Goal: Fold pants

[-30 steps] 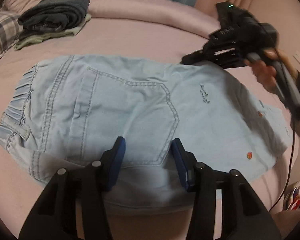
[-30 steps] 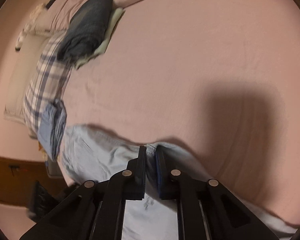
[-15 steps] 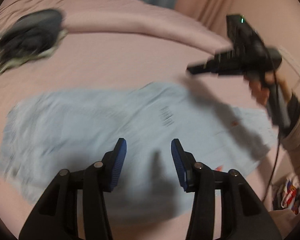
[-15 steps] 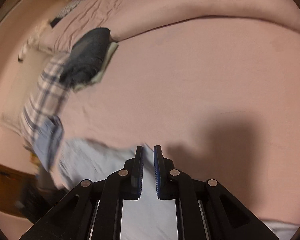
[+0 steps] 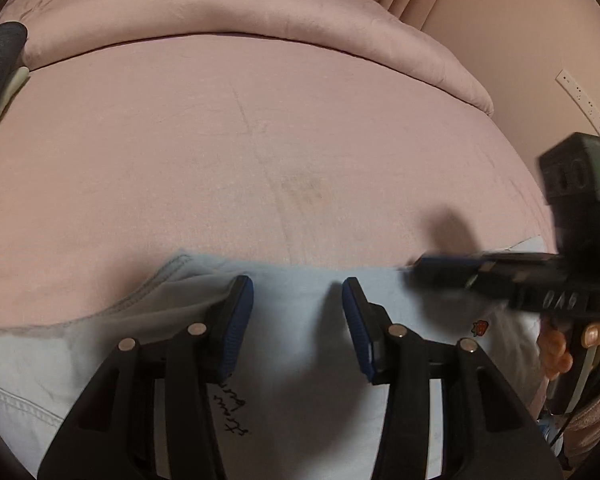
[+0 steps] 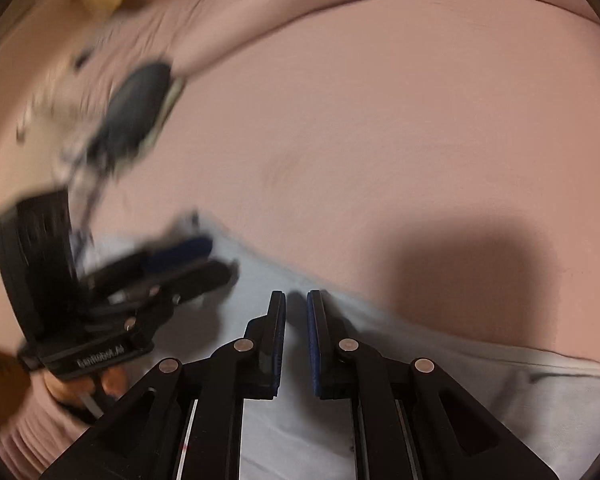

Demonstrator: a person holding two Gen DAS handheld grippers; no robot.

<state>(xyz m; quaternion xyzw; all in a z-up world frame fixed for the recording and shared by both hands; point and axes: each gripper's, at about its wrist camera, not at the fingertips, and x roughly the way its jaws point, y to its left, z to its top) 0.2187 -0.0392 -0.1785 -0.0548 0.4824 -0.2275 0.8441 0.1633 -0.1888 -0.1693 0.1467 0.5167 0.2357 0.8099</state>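
Observation:
The light blue denim pants (image 5: pixel 300 360) lie flat on the pink bed, filling the lower part of both views (image 6: pixel 292 432). My left gripper (image 5: pixel 298 292) is open and empty, its blue pads just above the far edge of the pants. My right gripper (image 6: pixel 296 300) hovers over the same far edge with a narrow gap between its pads and nothing in it. The right gripper also shows blurred at the right of the left wrist view (image 5: pixel 420 266). The left gripper shows blurred at the left of the right wrist view (image 6: pixel 216 260).
The pink bed sheet (image 5: pixel 260 152) stretches beyond the pants to a rolled pink duvet (image 5: pixel 240 12) at the back. A dark folded garment (image 6: pixel 140 108) lies at the far left of the bed. A wall with a power strip (image 5: pixel 580 100) is on the right.
Both grippers have moved toward the far edge of the pants and closer together. The right gripper let go of the fabric edge and opened slightly. The left gripper stays open.

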